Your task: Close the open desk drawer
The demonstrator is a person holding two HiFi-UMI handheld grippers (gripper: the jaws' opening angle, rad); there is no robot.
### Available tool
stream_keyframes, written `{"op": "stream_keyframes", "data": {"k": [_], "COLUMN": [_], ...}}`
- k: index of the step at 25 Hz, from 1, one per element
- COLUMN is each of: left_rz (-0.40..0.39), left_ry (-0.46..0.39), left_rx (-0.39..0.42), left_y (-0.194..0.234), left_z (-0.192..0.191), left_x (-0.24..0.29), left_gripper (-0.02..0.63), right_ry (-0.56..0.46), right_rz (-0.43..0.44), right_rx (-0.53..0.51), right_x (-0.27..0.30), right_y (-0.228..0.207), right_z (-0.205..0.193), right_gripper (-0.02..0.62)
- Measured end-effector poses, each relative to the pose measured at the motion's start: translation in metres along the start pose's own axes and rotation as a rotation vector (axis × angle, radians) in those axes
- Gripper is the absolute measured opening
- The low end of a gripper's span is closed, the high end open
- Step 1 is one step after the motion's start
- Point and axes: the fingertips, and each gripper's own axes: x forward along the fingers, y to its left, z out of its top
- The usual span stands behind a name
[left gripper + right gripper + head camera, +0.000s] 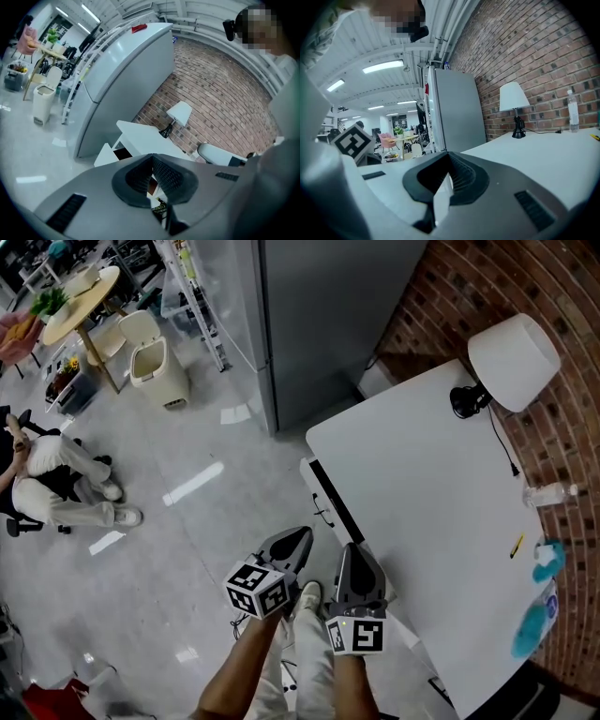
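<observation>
2 grippers sit low in the head view, side by side, each with a marker cube behind it.

Left gripper [298, 538]: grey tapered shell and ribbed black pads. The pads meet at the tips with nothing between them, and it hangs over the floor [187, 437], just left of the drawer.

Right gripper [355, 555]: same build, pads also closed tip to tip, empty. It overlaps the drawer's near end in the head view; contact cannot be told.

Drawer [330, 495]: pulled out from the desk's left side. It has a flat white front, and a narrow dark opening runs along the desk edge.

Desk [422, 484]: smooth white rectangular top. Along its right side lie a thin yellow pen [517, 546], a clear plastic bottle [548, 493] and a blue item [546, 559] too blurred to name.

Far corner: lamp [514, 360] with a white tapered shade, black base and black cord.

Behind the desk is a rough red-brown brick wall [469, 287]. A tall, smooth grey cabinet [328, 324] stands past the desk's far end. The floor is pale and glossy.
</observation>
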Motion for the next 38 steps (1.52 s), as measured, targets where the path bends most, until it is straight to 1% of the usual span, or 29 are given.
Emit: {"op": "stream_keyframes", "data": {"k": [3,6,9,14,19,21,24,27,31,38], "left_rz": [-0.031,-0.027,-0.032,-0.07,-0.104,-0.128,-0.159,-0.167,-0.18,-0.184], "left_ry": [0.024,0.057,0.069,0.075,0.063,0.051,0.029,0.002,-0.028,-0.017], "left_rx": [-0.04,-0.047,-0.093,-0.224,-0.365,-0.435,-0.541,-0.616,-0.676,-0.708], "left_y": [0.008,0.022,0.037,0.056,0.074,0.08,0.087,0.099,0.112,0.123], "left_z": [-0.016,-0.035,-0.05,-0.077,-0.106,-0.117,-0.131,-0.141,-0.149,-0.168], "left_x": [0.014,0.027,0.036,0.052,0.064,0.068,0.077,0.087,0.099,0.115], "left_gripper": [0.008,0.008,0.008,0.008,0.009,0.014,0.046,0.064,0.076,0.092], "right_ry": [0.008,0.026,0.041,0.057,0.064,0.062,0.067,0.08,0.091,0.104], "right_rz": [0.0,0.005,0.008,0.003,0.01,0.015,0.017,0.018,0.025,0.022], "right_rx": [0.002,0.0,0.001,0.011,0.037,0.036,0.038,0.041,0.05,0.063], "right_x": [0.001,0.002,0.002,-0.002,-0.003,-0.002,-0.004,-0.008,-0.01,-0.012], "right_y": [-0.003,-0.004,-0.004,-0.01,-0.013,-0.012,-0.013,-0.013,-0.014,-0.019], "right_z": [-0.012,-0.028,-0.043,-0.061,-0.079,-0.082,-0.089,-0.097,-0.112,-0.128], "right_gripper": [0.002,0.002,0.002,0.002,0.002,0.002,0.002,0.002,0.002,0.002]}}
